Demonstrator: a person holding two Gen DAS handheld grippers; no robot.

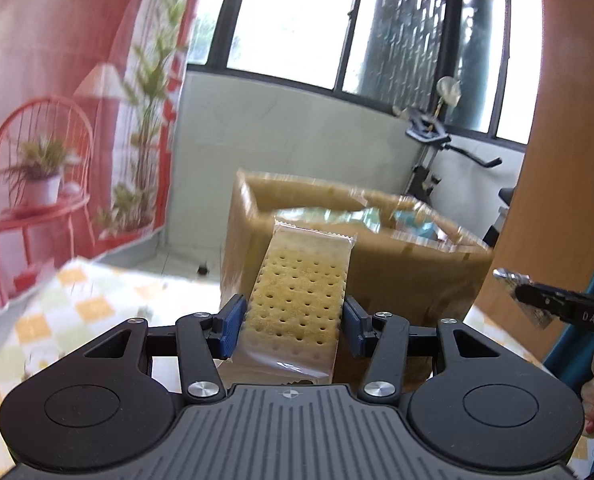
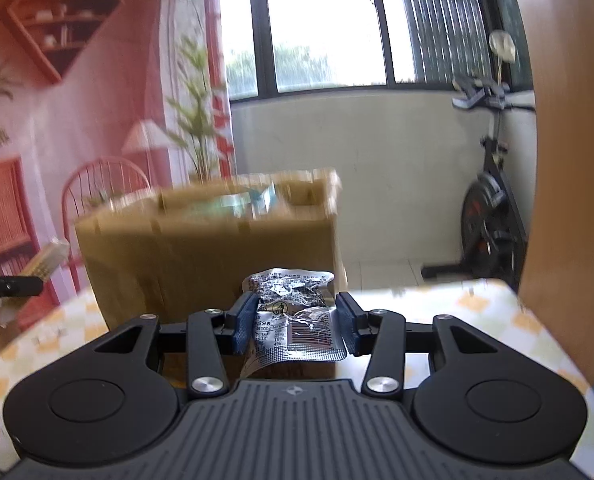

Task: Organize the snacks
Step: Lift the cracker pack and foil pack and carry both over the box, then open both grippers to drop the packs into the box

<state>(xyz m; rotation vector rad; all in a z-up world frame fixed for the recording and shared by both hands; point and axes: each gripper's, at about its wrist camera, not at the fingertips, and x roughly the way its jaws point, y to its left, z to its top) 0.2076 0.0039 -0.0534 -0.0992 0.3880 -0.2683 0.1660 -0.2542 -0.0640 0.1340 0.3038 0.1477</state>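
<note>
My left gripper (image 1: 293,326) is shut on a clear-wrapped pack of yellow crackers (image 1: 301,292), held above the table just in front of an open cardboard box (image 1: 397,276). My right gripper (image 2: 295,322) is shut on a crinkled silver snack pouch (image 2: 293,304), also raised in front of the same box (image 2: 201,256). The box holds several blurred green and blue packets (image 1: 337,216). The right gripper with its pouch shows at the right edge of the left wrist view (image 1: 537,300). The left gripper and crackers show at the left edge of the right wrist view (image 2: 37,268).
The box stands on a table with a yellow-and-white checked cloth (image 1: 57,320). A wooden panel (image 2: 569,160) rises on the right. An exercise bike (image 2: 489,208) and windows are behind; a pink printed backdrop (image 1: 49,120) hangs at left.
</note>
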